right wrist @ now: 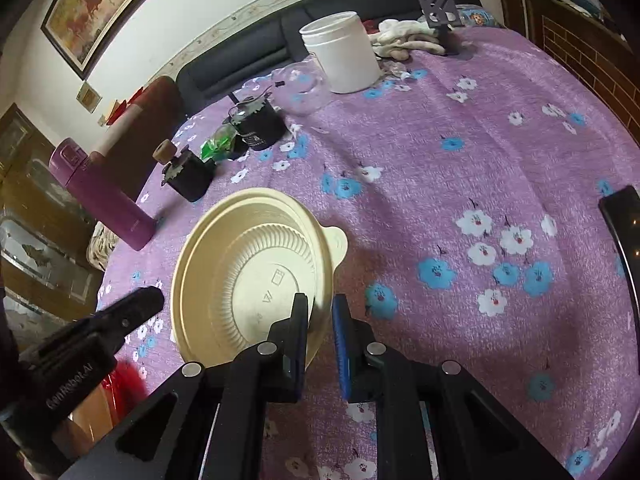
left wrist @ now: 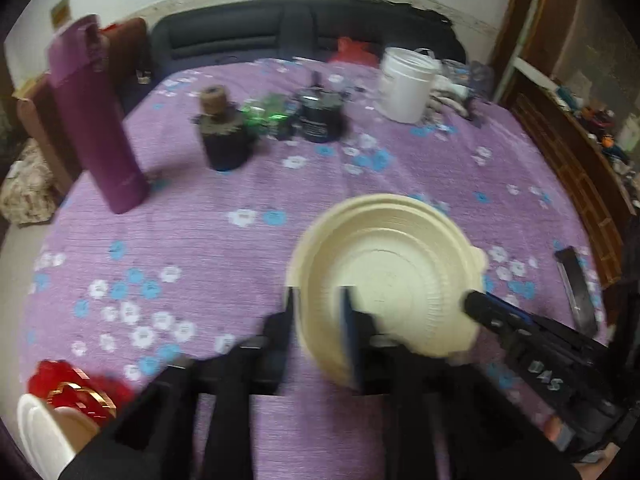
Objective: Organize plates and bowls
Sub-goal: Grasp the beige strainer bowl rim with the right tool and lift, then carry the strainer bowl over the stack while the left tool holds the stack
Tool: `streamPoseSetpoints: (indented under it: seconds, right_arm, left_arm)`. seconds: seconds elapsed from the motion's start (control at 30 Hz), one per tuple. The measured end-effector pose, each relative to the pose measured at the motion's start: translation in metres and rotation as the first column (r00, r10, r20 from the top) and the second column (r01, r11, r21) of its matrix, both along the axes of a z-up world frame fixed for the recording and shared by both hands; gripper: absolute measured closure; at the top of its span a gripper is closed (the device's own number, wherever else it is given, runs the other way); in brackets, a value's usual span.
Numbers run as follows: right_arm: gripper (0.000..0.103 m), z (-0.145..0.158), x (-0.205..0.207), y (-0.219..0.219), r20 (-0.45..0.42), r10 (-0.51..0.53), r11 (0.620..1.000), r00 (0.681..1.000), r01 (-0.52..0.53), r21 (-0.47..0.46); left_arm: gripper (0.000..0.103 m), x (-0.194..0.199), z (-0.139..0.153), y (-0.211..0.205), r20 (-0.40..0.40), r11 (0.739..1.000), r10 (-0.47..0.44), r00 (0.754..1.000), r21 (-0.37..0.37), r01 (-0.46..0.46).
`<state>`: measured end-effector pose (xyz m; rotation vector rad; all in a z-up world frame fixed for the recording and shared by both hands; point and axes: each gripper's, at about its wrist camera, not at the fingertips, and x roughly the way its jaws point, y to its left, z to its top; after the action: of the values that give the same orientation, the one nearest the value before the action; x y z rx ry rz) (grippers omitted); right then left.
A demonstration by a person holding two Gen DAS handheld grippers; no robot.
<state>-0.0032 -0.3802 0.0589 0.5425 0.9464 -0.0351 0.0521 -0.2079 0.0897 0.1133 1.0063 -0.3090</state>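
— Where the purple flowered tablecloth (right wrist: 460,168) is spread over the round table, what is seen at its near side?

— A stack of cream, ribbed plastic bowls (right wrist: 256,264) is seen there, round, shallow, with a small rounded tab at the rim. A second rim is visible just under the top one.

— How is the right gripper (right wrist: 320,320) set?

— Its black and blue fingers are placed astride the near rim of the bowls, one inside, one outside. The jaws are drawn nearly together and the thin wall is pinched between them.

— And the left gripper (left wrist: 318,312)?

— It is placed over the opposite part of the rim, one finger outside and one inside. The jaws are partly open; whether the pads are pressed on the plastic cannot be told, as that view is blurred.

— What else is noted on the cloth?

— A tall, smooth magenta flask (right wrist: 104,196) is stood to the left. Two squat black pots (right wrist: 260,124) are set farther back, beside a white cylindrical plastic tub (right wrist: 344,52) and a clear glass bowl (right wrist: 304,88).
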Motion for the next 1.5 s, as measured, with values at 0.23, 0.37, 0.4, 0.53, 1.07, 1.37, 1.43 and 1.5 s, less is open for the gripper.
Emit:
streamPoseSetpoints:
  seconds: [0.23, 0.37, 0.4, 0.53, 1.07, 1.37, 1.43, 1.5]
  right_arm:
    - [0.089, 0.0, -0.003, -0.001, 0.005, -0.018, 1.0, 1.0, 0.017, 0.016]
    - [0.089, 0.003, -0.01, -0.002, 0.008, -0.03, 1.0, 1.0, 0.03, 0.003]
    - [0.089, 0.005, -0.014, -0.003, 0.013, -0.028, 1.0, 1.0, 0.028, 0.005]
    - [0.089, 0.008, -0.038, -0.004, 0.016, -0.013, 0.999, 1.0, 0.013, 0.03]
    - [0.086, 0.009, -0.19, 0.063, 0.065, 0.136, 0.991, 0.989, -0.137, 0.001]
    - [0.078, 0.006, -0.196, 0.075, 0.083, 0.09, 0.989, 0.992, -0.079, -0.122]
    - [0.076, 0.006, -0.199, 0.076, 0.087, 0.086, 0.987, 0.993, -0.072, -0.143]
    - [0.073, 0.005, -0.201, 0.074, 0.081, 0.075, 0.989, 0.994, -0.064, -0.135]
  left_arm:
    - [0.071, 0.018, -0.03, -0.003, -0.108, 0.999, -0.01, 0.994, -0.042, 0.006]
    - [0.088, 0.006, -0.03, -0.006, -0.059, 1.0, -0.005, 0.998, -0.005, 0.005]
    - [0.088, 0.0, -0.026, -0.004, -0.057, 1.0, -0.014, 0.998, -0.017, 0.013]
    - [0.088, -0.032, -0.008, 0.005, -0.005, 0.997, -0.061, 0.998, -0.042, 0.06]
    - [0.081, -0.179, -0.029, 0.069, 0.026, 0.975, -0.216, 0.976, -0.041, 0.217]
    - [0.077, -0.19, -0.029, 0.065, 0.183, 0.974, -0.224, 0.957, 0.031, 0.222]
    - [0.077, -0.189, -0.032, 0.065, 0.189, 0.974, -0.228, 0.955, 0.032, 0.226]
    - [0.077, -0.188, -0.036, 0.065, 0.189, 0.973, -0.232, 0.954, 0.037, 0.23]
